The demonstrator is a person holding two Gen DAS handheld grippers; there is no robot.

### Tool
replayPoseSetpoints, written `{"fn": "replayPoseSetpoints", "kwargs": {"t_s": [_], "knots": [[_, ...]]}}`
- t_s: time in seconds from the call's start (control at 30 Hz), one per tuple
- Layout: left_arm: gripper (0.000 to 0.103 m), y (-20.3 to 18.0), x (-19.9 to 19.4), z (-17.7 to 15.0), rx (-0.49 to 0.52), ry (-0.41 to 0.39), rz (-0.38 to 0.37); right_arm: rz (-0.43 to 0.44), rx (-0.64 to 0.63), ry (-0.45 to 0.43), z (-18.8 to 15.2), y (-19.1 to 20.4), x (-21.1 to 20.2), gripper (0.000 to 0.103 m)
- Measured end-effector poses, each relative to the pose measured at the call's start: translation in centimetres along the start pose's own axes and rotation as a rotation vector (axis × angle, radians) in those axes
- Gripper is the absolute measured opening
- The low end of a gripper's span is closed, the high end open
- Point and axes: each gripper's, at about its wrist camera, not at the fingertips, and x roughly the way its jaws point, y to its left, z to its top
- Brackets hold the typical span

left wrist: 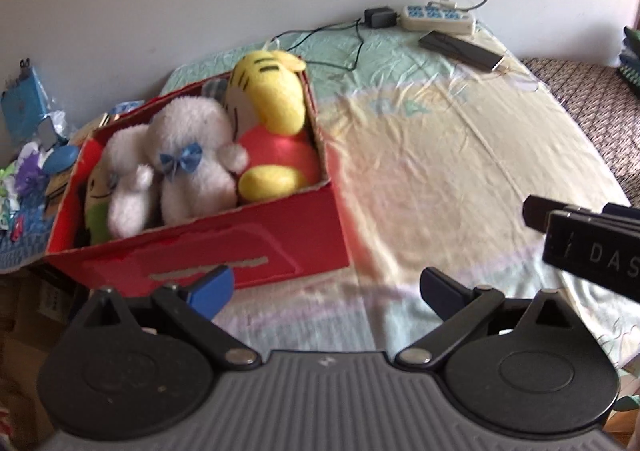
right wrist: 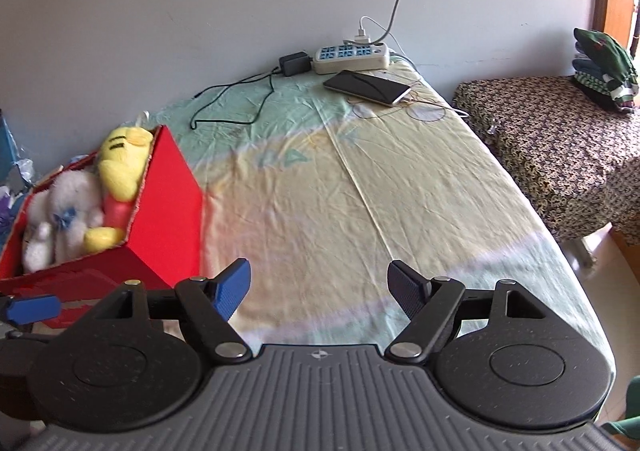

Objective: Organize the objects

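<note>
Pale yellow-green sheet (right wrist: 360,179) lying bare; red cardboard box (left wrist: 240,247) at left holding white plush (left wrist: 176,171) and yellow plush (left wrist: 272,107). Left gripper (left wrist: 326,291) and right gripper (right wrist: 319,287) hovering released, empty. Judging toys stowed; best backing off without nudging box.

We hold the left tool (left wrist: 326,289) and right tool (right wrist: 319,283) side by side, jaws spread wide, both empty.

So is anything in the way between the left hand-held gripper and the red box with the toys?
Nothing visible. The left hand-held gripper is open just in front of the red box, with only bare sheet between.
</note>
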Motion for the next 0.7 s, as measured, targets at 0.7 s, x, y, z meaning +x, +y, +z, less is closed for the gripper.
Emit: {"fn": "replayPoseSetpoints", "kwargs": {"t_s": [0.7], "knots": [[0.100, 3.5, -0.1, -0.1, -0.078, 0.041, 0.081, 0.081, -0.091, 0.036, 0.5, 4.0, -0.1, 0.080]]}}
